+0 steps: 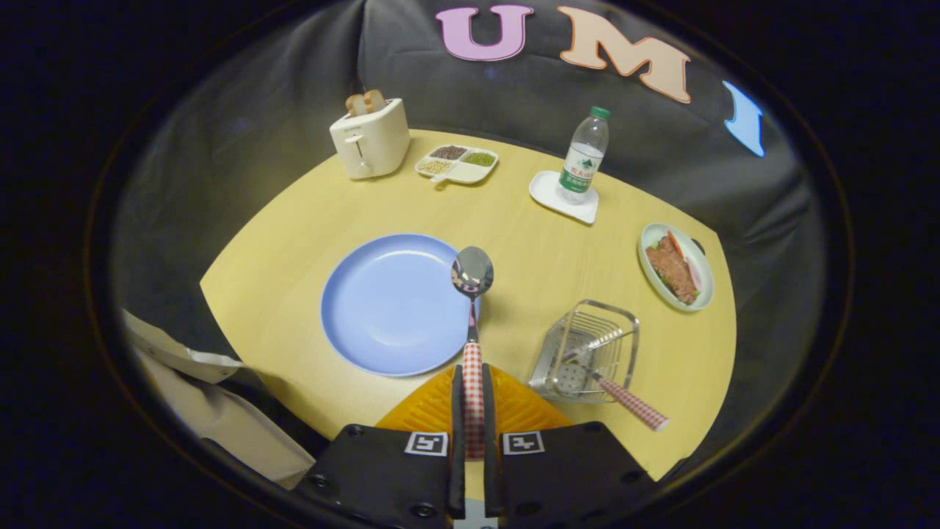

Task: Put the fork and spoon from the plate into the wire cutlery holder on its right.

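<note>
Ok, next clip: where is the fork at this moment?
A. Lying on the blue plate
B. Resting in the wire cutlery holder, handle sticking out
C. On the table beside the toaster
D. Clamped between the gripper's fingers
B. The fork lies in the wire cutlery holder with its checked handle poking over the rim, while the gripper is shut on the spoon, held up beside the blue plate.

Spoon (472, 323) clamped in tool (474, 411)
</note>
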### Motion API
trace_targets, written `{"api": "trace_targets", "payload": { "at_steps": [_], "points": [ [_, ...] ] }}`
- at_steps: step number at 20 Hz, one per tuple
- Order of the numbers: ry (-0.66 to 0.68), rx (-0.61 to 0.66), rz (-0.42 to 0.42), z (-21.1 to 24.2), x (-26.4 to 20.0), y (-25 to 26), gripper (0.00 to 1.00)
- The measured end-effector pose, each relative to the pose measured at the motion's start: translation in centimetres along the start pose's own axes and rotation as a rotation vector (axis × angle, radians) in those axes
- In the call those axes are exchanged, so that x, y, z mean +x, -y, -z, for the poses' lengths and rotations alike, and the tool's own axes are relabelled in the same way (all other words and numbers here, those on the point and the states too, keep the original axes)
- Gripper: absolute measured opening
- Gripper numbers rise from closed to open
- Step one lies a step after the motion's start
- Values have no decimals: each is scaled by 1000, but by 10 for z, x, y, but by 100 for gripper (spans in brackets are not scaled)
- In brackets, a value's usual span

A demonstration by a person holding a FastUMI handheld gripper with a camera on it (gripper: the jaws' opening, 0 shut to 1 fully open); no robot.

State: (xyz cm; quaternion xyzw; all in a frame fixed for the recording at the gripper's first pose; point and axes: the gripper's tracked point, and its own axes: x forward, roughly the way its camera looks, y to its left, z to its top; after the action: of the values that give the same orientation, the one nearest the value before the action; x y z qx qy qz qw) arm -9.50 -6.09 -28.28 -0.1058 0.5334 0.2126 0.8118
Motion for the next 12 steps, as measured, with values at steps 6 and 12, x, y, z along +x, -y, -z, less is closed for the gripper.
{"api": "trace_targets", "payload": {
  "at_steps": [6,12],
  "points": [
    [-59,-61,-26,5,-22,45,13],
    [-143,-111,-41,6,-35,89,13]
  ]
}}
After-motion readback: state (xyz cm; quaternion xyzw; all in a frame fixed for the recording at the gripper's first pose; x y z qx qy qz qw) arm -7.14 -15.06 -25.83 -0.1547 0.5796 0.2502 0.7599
